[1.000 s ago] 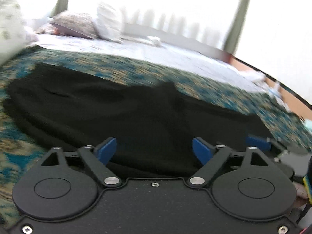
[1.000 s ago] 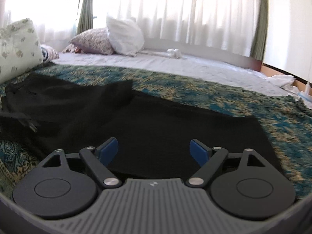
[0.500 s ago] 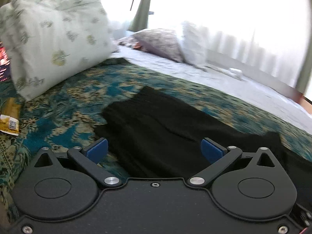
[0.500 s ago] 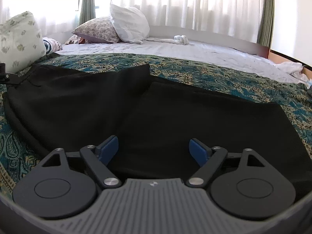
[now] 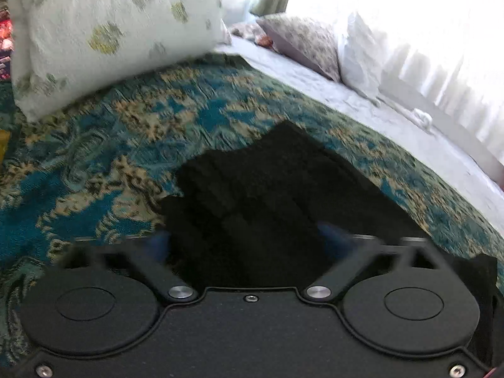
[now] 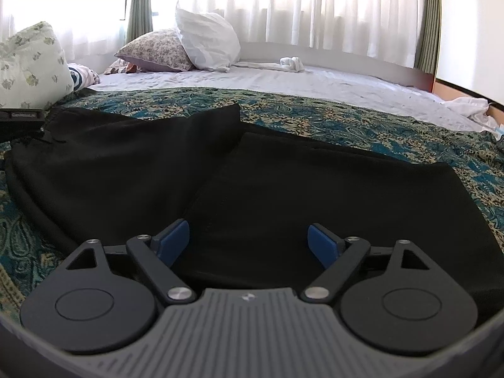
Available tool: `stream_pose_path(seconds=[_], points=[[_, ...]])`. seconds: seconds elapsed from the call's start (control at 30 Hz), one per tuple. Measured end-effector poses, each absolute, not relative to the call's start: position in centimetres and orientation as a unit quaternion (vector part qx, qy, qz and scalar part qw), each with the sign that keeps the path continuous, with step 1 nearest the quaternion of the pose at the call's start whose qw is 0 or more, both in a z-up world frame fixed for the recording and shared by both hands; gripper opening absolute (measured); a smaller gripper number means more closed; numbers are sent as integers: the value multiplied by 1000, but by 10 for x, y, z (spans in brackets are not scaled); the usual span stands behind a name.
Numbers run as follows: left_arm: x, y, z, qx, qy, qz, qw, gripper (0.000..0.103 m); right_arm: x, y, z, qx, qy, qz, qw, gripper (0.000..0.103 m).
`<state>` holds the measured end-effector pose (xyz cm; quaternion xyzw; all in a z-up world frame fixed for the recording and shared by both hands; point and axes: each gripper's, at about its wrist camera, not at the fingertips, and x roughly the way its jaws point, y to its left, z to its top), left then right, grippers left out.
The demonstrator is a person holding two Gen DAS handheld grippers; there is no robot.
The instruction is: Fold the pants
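Note:
Black pants (image 6: 283, 182) lie spread flat on a teal patterned bedspread (image 6: 409, 132), one half overlapping the other near the middle. In the left wrist view their left end (image 5: 258, 195) lies on the bedspread (image 5: 94, 173). My left gripper (image 5: 245, 242) is open, its blurred blue pads straddling that end of the pants just above the cloth. My right gripper (image 6: 249, 239) is open and empty, low over the near edge of the pants at their middle. The left gripper's body shows at the far left of the right wrist view (image 6: 19, 119).
A pale flowered pillow (image 5: 104, 28) stands close behind the pants' left end, also seen in the right wrist view (image 6: 28, 66). Two more pillows (image 6: 189, 47) and a white cloth (image 6: 291, 63) lie on the white sheet behind. Curtained windows are at the back.
My left gripper has swung left from the pants' middle to their left end and come closer to the cloth. My right gripper has moved lower and nearer to the pants.

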<state>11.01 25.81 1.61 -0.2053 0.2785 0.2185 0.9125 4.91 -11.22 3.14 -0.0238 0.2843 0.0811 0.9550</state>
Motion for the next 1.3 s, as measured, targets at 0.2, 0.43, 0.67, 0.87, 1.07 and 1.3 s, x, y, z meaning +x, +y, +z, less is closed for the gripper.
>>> stream_pose_path(seconds=[0.2,0.43,0.67,0.87,1.07,1.3], points=[[93,232,42,-145,223,216,940,13,37,-136,52,20,256,91,962,91],[88,131,111,-61,143,80,985,13,37,-198,81,90,239,63,965,91],[83,-22,120,23,154,-93,983,13,36,-304,80,273,262,74,923,83],[67,-142,62,115,224,-191,949,14,26,-368,59,370,274,61,886,83],[17,-201,18,184,241,-237,923,19,28,-380,31,394,298,77,866,89],[-15,-176,31,155,237,-305,909,47,30,-362,25,384,287,137,867,96]])
